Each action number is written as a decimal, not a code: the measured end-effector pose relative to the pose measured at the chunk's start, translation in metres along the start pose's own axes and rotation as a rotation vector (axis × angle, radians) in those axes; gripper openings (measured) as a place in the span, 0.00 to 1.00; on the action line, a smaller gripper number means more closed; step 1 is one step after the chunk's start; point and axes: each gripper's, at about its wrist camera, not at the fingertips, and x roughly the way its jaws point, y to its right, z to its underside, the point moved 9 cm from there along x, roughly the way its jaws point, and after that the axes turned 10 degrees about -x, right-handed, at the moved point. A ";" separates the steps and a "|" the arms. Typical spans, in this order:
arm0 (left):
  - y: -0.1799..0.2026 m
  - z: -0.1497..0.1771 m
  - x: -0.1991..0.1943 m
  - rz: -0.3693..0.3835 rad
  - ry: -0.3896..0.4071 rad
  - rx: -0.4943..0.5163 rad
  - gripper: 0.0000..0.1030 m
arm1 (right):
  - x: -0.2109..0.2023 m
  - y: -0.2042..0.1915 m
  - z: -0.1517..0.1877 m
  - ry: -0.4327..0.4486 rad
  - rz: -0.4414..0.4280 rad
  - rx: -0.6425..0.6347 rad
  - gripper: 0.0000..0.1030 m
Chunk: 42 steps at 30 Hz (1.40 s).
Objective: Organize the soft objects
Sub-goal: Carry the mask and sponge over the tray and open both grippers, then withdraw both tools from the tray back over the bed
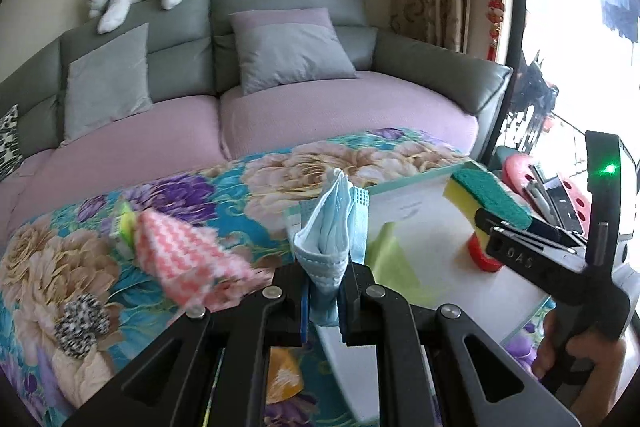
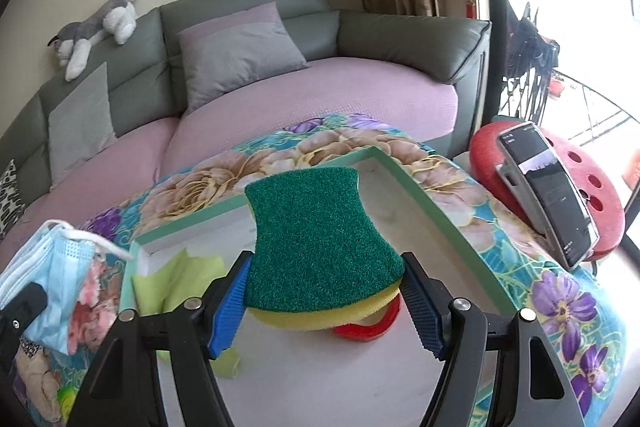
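A pleated blue face mask (image 1: 332, 239), soft and folded, stands pinched between the nearly closed jaws of the left gripper (image 1: 325, 291) at lower centre of the left wrist view. In the right wrist view, the right gripper (image 2: 324, 291) clasps a waisted sponge (image 2: 320, 247), coarse green scouring pad over yellow foam, jaws spread wide against its sides. Both hang above a shallow white tray (image 2: 404, 187) with a mint-green rim, holding a lime cloth (image 2: 176, 279), on a floral-print fabric (image 2: 208, 183).
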 end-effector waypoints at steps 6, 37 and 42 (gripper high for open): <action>0.020 -0.008 0.026 0.014 -0.019 0.004 0.11 | 0.010 0.013 0.003 -0.019 0.022 0.026 0.72; 0.015 0.002 0.074 -0.075 -0.105 -0.046 0.64 | 0.022 0.005 0.006 -0.054 0.020 -0.005 0.75; -0.001 -0.003 0.059 -0.097 -0.100 -0.102 0.68 | 0.022 0.006 0.006 -0.060 0.026 -0.013 0.82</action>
